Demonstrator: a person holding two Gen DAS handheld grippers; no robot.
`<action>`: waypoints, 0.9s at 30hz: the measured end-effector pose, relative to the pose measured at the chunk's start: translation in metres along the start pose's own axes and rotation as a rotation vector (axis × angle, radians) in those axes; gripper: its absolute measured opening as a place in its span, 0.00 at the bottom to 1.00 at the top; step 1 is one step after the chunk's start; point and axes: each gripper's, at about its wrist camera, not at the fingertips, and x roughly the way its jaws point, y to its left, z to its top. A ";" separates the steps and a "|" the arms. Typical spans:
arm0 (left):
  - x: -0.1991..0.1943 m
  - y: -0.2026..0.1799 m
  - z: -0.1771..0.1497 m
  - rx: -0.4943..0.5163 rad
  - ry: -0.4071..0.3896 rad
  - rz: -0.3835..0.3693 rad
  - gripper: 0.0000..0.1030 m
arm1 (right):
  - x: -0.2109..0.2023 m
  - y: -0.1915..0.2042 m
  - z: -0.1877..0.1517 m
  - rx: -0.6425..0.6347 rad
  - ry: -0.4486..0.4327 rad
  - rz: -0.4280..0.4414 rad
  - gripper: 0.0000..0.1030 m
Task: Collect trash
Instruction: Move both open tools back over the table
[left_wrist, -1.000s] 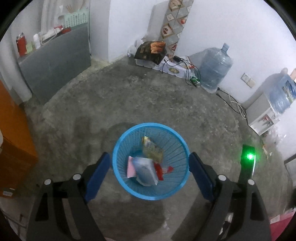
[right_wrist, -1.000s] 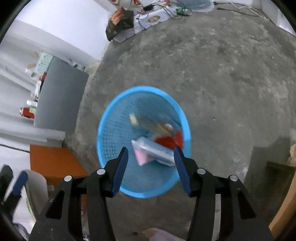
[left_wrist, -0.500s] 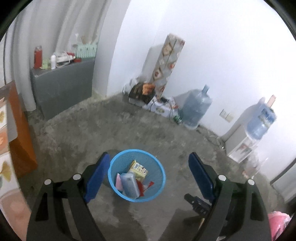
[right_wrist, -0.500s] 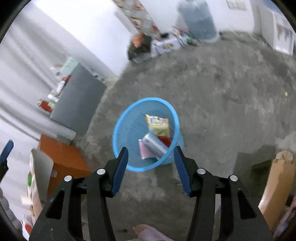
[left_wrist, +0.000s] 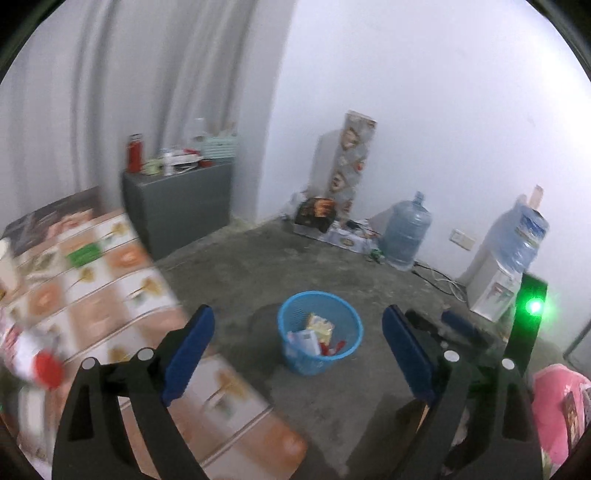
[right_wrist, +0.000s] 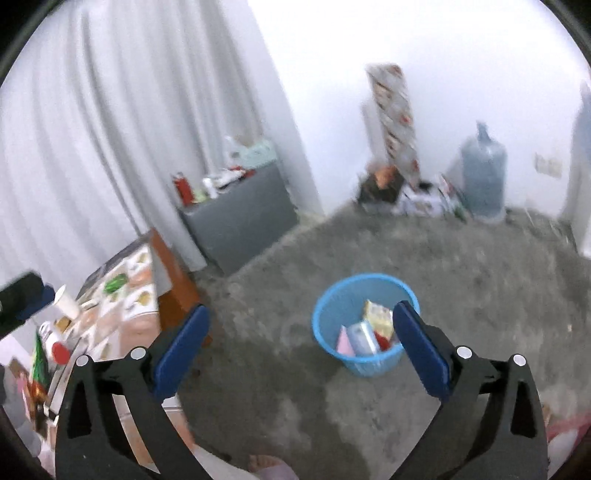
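Note:
A blue mesh basket (left_wrist: 314, 363) stands on the concrete floor with several pieces of trash in it, among them a yellow snack packet (left_wrist: 320, 324) and a white-blue pack (left_wrist: 305, 339). My left gripper (left_wrist: 297, 314) hangs well above and short of it, its jaws opening with nothing between them. In the right wrist view the basket (right_wrist: 369, 363) sits low and right of centre. My right gripper (right_wrist: 301, 311) is also high above the floor, jaws opening and empty. On the patterned table (right_wrist: 127, 306) at the left stand a paper cup (right_wrist: 68, 306) and a red-capped bottle (right_wrist: 55, 347).
The patterned table (left_wrist: 92, 280) fills the left, with a grey cabinet (left_wrist: 177, 206) behind it. Against the far wall stand a water jug (left_wrist: 406, 232), a dispenser (left_wrist: 495, 288) and boxes. A pink bundle (left_wrist: 557, 402) lies at lower right. A person's foot (right_wrist: 266, 463) is below.
Both grippers rose and drew back from the basket, which now looks small and farther off. The right jaws widened. The patterned table came into view at the left.

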 end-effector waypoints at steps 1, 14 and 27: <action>-0.014 0.009 -0.006 -0.010 -0.005 0.029 0.88 | -0.001 0.005 0.000 -0.010 0.000 0.014 0.93; -0.116 0.074 -0.072 -0.066 -0.045 0.286 0.89 | -0.026 0.086 -0.022 -0.204 0.078 0.241 0.93; -0.171 0.114 -0.127 -0.132 -0.090 0.407 0.89 | -0.022 0.145 -0.044 -0.230 0.261 0.414 0.93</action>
